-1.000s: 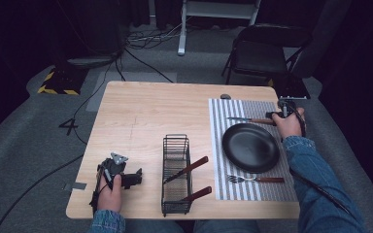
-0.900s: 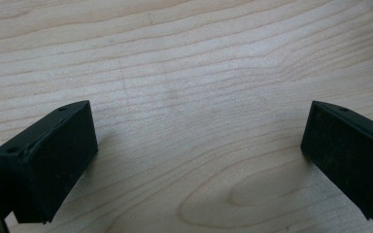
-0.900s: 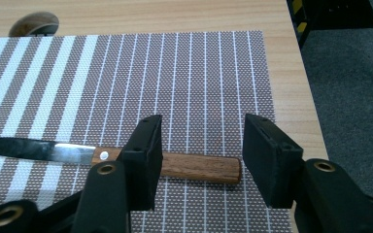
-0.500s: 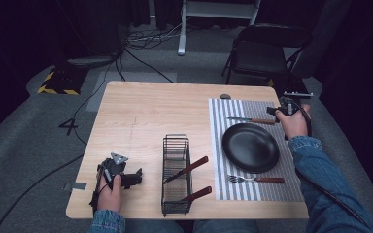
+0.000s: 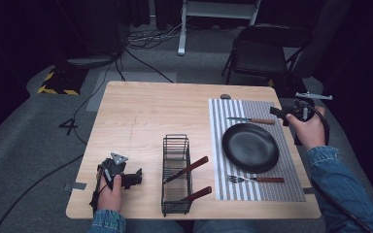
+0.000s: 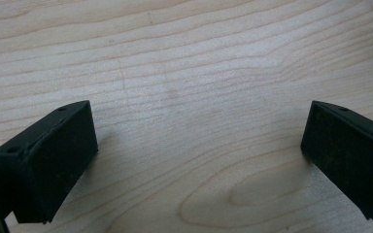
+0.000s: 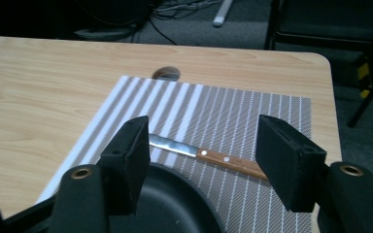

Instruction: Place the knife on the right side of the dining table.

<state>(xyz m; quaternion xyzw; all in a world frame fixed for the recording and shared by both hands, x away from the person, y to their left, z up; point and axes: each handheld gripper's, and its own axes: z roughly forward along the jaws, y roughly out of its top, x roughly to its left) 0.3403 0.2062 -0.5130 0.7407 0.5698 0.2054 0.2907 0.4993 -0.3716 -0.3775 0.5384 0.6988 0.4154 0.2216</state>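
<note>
A dim room with grey carpet floor (image 5: pixel 39 131) surrounds the light wooden desk (image 5: pixel 145 111). Beyond the right gripper (image 5: pixel 291 112) stands a black folding chair (image 5: pixel 264 53); cables (image 5: pixel 145 36) and a white stand (image 5: pixel 218 12) lie farther back.
</note>
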